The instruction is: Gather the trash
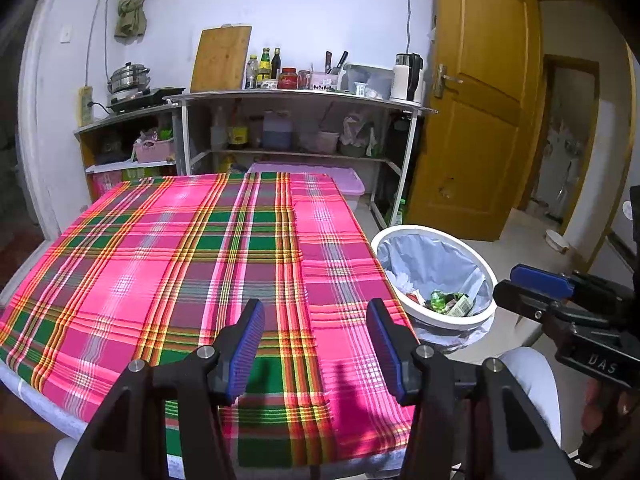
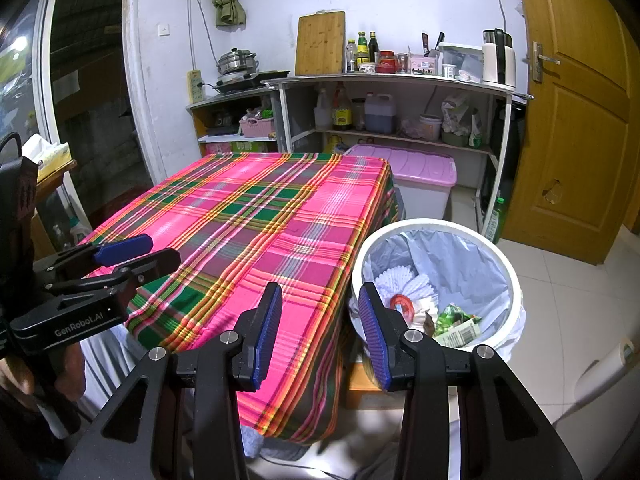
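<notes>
A white trash bin [image 1: 484, 270] [image 2: 506, 264] with a pale blue liner stands on the floor at the table's right side. Inside lie green wrappers [image 2: 452, 314] [image 1: 440, 300], white paper [image 2: 404, 282] and a red item [image 2: 401, 304]. My left gripper [image 1: 316, 346] is open and empty above the near edge of the plaid tablecloth [image 1: 180, 256]. It also shows in the right wrist view [image 2: 136, 252]. My right gripper [image 2: 318, 334] is open and empty, over the table's corner beside the bin. It shows in the left wrist view [image 1: 532, 284].
The table [image 2: 256, 216] carries only the pink and green plaid cloth. Behind it stand shelves [image 1: 296, 98] with bottles, a kettle and a cooker. A pink-lidded box [image 2: 416, 168] sits on the floor. A wooden door [image 1: 480, 100] is at the right.
</notes>
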Tool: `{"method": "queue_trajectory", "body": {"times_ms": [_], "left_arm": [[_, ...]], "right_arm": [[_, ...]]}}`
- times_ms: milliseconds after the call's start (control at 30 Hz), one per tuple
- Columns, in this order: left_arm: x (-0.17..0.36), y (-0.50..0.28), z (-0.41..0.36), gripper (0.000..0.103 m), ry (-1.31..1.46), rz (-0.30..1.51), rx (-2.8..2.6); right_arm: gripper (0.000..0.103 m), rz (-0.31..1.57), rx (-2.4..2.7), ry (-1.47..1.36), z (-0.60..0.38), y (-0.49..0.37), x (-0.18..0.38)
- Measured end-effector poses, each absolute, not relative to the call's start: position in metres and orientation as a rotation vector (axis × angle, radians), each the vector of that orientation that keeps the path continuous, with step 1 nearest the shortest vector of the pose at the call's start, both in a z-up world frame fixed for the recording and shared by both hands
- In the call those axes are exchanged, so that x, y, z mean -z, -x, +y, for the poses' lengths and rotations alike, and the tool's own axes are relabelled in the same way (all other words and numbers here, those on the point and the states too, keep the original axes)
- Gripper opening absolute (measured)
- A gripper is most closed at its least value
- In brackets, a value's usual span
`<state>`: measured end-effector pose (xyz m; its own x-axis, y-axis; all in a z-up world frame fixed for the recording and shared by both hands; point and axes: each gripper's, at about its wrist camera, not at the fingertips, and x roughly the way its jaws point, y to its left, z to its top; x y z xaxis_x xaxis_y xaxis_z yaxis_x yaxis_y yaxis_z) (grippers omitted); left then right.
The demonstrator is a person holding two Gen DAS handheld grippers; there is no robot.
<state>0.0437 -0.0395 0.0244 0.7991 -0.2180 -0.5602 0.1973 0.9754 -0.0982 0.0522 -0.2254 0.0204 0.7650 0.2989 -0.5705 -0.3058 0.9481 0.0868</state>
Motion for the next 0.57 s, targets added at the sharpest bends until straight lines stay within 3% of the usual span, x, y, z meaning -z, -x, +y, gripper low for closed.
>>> {"method": "queue_trajectory", "body": {"times_ms": [567], "left_arm": [[-0.0246, -0.0438, -0.0396, 0.053, 0.040, 0.602, 0.209]], "right_arm": [[0.041, 0.620, -0.328, 0.011, -0.2255, -0.0526, -0.0200]]}}
